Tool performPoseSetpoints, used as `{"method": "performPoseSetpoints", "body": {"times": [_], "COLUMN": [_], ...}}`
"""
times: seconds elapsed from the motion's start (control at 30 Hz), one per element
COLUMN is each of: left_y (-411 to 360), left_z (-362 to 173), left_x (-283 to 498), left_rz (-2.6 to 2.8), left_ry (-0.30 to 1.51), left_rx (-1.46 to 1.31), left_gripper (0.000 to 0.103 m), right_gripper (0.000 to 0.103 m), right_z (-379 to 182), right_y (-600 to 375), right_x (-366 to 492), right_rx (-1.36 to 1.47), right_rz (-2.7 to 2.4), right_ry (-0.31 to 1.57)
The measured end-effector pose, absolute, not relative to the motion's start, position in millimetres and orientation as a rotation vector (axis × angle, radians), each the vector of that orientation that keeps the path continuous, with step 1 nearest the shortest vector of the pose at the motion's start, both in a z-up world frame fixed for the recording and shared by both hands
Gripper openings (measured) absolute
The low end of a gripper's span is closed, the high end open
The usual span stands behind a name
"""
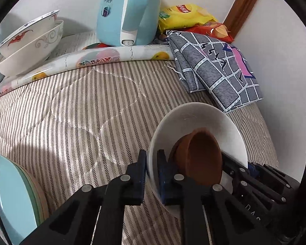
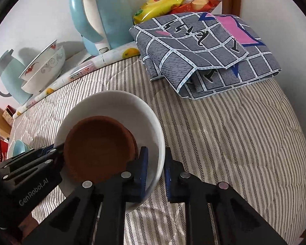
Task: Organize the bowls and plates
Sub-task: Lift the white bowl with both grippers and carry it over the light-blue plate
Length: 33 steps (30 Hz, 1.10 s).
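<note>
- The left gripper point(image 1: 152, 171) pinches the near rim of a glossy white ceramic bowl point(image 1: 204, 120), one blue-padded finger outside the wall and one inside.
- The right gripper point(image 2: 155, 170) straddles the opposite rim of the same white bowl point(image 2: 116, 104) the same way; its jaws sit close to the wall, but whether they clamp it I cannot tell.
- A smaller matte brown bowl point(image 2: 98, 149) lies nested inside the white one, tilted.
- The white bowl sits low over a quilted bed cover point(image 1: 71, 112) with brown herringbone stripes.
- Two stacked white porcelain bowls point(image 1: 30, 42), with red and grey painted motifs, stand at the back left.
- A pale blue plastic electric kettle point(image 1: 128, 10) bears Chinese writing.
- The left gripper's body reads "GenRobot.AI" in the right wrist view.
</note>
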State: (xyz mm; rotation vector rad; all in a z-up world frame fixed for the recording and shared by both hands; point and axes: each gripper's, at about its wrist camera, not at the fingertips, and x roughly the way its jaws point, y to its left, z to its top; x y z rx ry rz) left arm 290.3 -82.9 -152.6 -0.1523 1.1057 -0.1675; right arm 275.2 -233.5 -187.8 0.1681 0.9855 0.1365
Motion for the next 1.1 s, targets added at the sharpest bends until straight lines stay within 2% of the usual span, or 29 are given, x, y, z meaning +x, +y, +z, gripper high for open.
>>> {"method": "performPoseSetpoints", "body": {"times": [0.17, 1.1], "left_y": [-80.7, -71.2], "left_z": [-147.4, -131.2], "left_x": [285.5, 250.4], "left_rz": [-0.158, -0.163], "left_ry": [1.088, 1.079], "left_rx": [-0.149, -0.181], "left_gripper": [0.007, 0.007], "right_gripper": [0.013, 0.011], "right_z": [-185.4, -167.9], "right_y": [-232.4, -234.9], "right_x": [271.5, 236.9], "right_rx": [0.161, 0.219], "right_rz": [0.125, 0.127], "right_ry": [0.978, 0.966]}}
